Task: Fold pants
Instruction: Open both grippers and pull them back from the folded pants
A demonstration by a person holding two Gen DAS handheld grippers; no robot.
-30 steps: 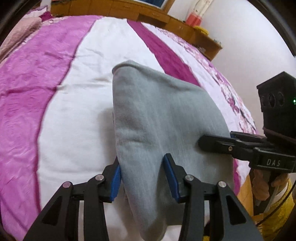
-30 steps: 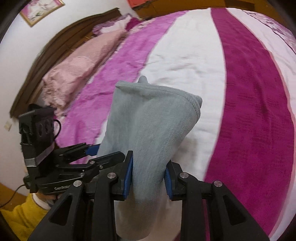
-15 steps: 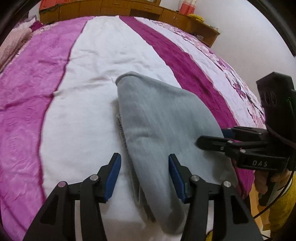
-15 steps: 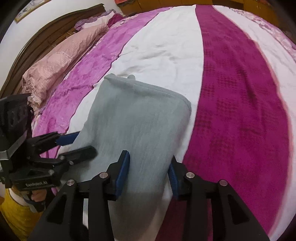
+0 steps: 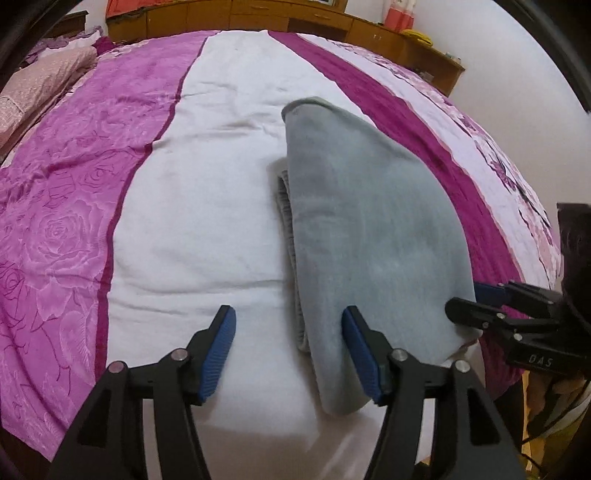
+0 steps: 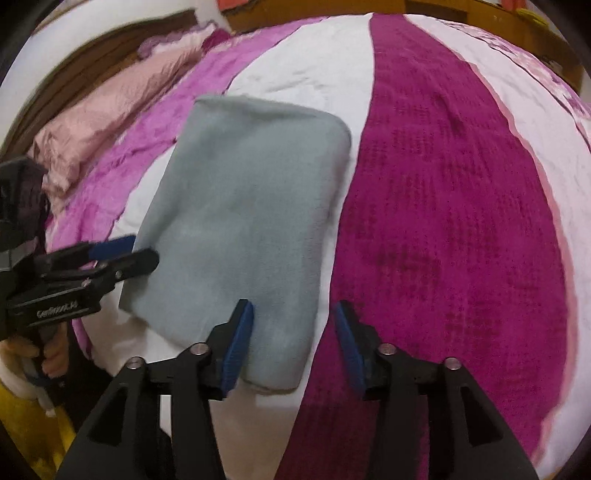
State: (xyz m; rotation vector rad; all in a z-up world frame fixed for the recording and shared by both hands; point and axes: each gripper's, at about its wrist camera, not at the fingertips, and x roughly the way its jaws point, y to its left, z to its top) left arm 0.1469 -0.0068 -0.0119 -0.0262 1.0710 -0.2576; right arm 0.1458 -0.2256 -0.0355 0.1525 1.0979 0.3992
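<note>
Striped bedspread (image 5: 207, 206), "DAS"-marked right claw (image 5: 465, 299)

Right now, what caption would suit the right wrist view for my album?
Open right gripper hovers over folded grey pants on a striped bedspread; left gripper alongside.

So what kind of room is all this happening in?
Most likely a bedroom. The folded grey pants lie on a wide bed with a pink, white and purple bedspread, a pink pillow sits near a dark wooden headboard, and wooden cabinets line the wall.
</note>
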